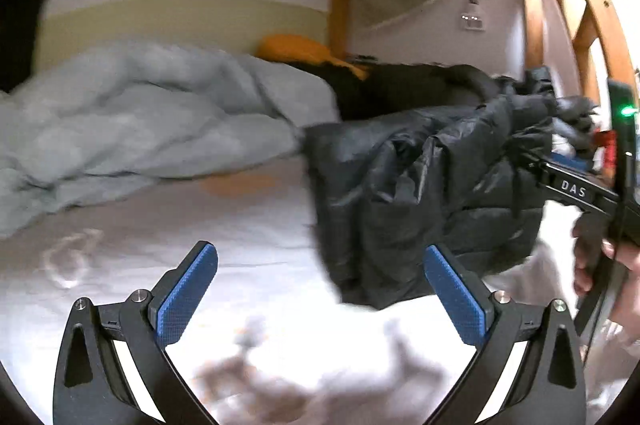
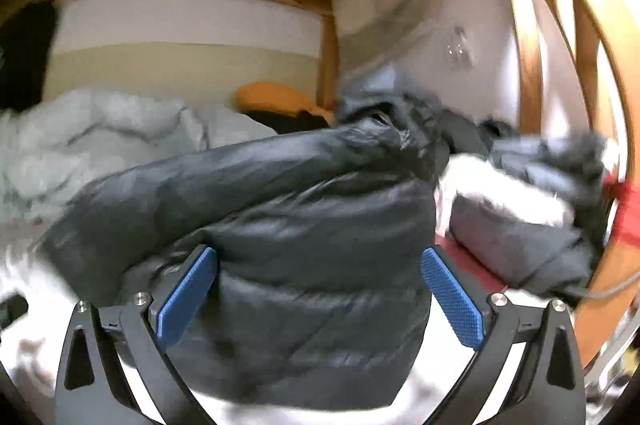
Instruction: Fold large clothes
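Our right gripper (image 2: 320, 289) gaped around the black puffer jacket (image 2: 280, 209); our left gripper (image 1: 320, 289), empty, stood left of it.

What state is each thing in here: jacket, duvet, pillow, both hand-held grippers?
Black puffer jacket: bunched up on the bed, not folded.
Pale blue duvet: crumpled in a heap by the wall.
Orange pillow: lying at the bed's far end, partly covered.
Left hand-held gripper: open, empty.
Right hand-held gripper: open wide, jacket between the jaws.
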Tool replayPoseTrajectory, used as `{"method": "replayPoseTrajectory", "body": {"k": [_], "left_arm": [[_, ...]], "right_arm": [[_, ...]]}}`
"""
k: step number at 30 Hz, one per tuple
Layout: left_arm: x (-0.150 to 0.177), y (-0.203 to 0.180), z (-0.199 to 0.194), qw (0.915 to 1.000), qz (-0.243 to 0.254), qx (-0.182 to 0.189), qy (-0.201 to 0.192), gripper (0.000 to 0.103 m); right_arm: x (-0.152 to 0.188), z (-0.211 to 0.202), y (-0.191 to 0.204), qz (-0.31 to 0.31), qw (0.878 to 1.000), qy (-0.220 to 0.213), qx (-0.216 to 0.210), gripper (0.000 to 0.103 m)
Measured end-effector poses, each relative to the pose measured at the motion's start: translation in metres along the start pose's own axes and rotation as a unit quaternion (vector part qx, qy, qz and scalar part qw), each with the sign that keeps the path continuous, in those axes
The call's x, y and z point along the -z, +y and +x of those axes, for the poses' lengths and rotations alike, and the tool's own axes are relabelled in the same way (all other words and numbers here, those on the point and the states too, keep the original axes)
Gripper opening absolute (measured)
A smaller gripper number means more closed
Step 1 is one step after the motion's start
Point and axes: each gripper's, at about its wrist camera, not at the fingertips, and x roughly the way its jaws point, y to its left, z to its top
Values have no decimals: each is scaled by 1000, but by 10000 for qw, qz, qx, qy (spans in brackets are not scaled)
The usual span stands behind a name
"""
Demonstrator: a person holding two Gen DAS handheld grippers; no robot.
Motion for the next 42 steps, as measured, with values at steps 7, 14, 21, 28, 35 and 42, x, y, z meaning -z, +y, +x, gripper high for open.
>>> {"method": "replayPoseTrajectory", "body": {"k": [7,14,21,28,35,42], "left_arm": [[-10,-10,63,9993,-158,200,287,103],[-26,-10,128,9907,-425,972,855,103],[-30,0,189,9648,-739,2050,1469,103],[-39,2,189,9556,-888,2511,1260,53],[-131,-12,138,9741,-440,2215,134,35],[-177,-21,219,9794,-215,1346,1490,42]], "right_arm": [[-8,28,-42,327,9953,705,-581,103],[-32,70,-54,-486,9845,1055,-1316,103],[-13,112,-96,48,9622,1721,-2109,103],[-10,142,-106,1170,9267,2219,-2797,81],[-91,119,-106,1160,9539,991,-2584,62],[-137,223,-103,1508,9342,2410,-2154,78]]}}
